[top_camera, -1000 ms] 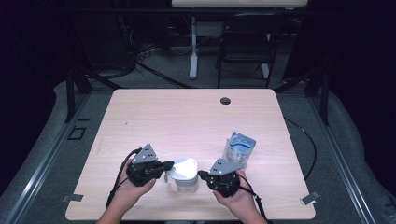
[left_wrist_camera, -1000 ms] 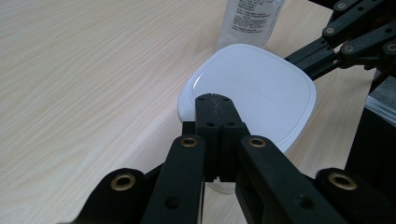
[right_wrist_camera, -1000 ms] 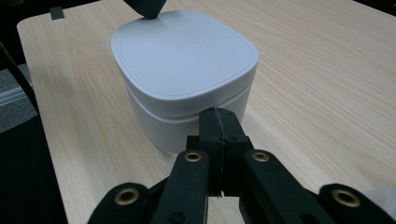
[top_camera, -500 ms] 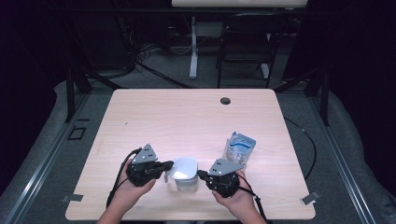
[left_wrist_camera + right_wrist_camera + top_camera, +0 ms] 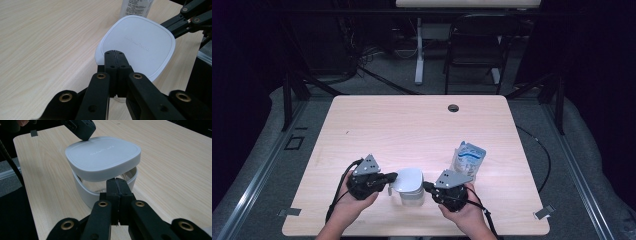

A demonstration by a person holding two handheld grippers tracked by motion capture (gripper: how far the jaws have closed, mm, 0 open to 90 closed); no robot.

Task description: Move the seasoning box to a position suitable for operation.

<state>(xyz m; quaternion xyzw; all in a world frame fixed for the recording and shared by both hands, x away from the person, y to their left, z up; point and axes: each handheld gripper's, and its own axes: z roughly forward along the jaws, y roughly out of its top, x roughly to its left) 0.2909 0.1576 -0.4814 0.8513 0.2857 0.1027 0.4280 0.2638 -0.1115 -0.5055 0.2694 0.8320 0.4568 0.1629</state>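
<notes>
A white square container [image 5: 413, 198] stands near the table's front edge. Its white lid [image 5: 407, 179] sits raised and tilted above it. In the right gripper view a gap shows between the lid [image 5: 102, 155] and the base [image 5: 83, 191]. My left gripper [image 5: 115, 52] is shut, its tips at the lid's [image 5: 140, 45] left edge. My right gripper [image 5: 117, 180] is shut too, its tips at the base's rim just under the lid's near edge. I cannot tell whether either pinches anything. From above, the left gripper [image 5: 393, 178] and right gripper [image 5: 427, 186] flank the container.
A clear blue-and-white packet [image 5: 468, 158] lies right of the container, just beyond my right hand. The wooden table [image 5: 412, 130] has a dark cable hole [image 5: 453, 107] near its far edge. A chair and table legs stand on the floor behind.
</notes>
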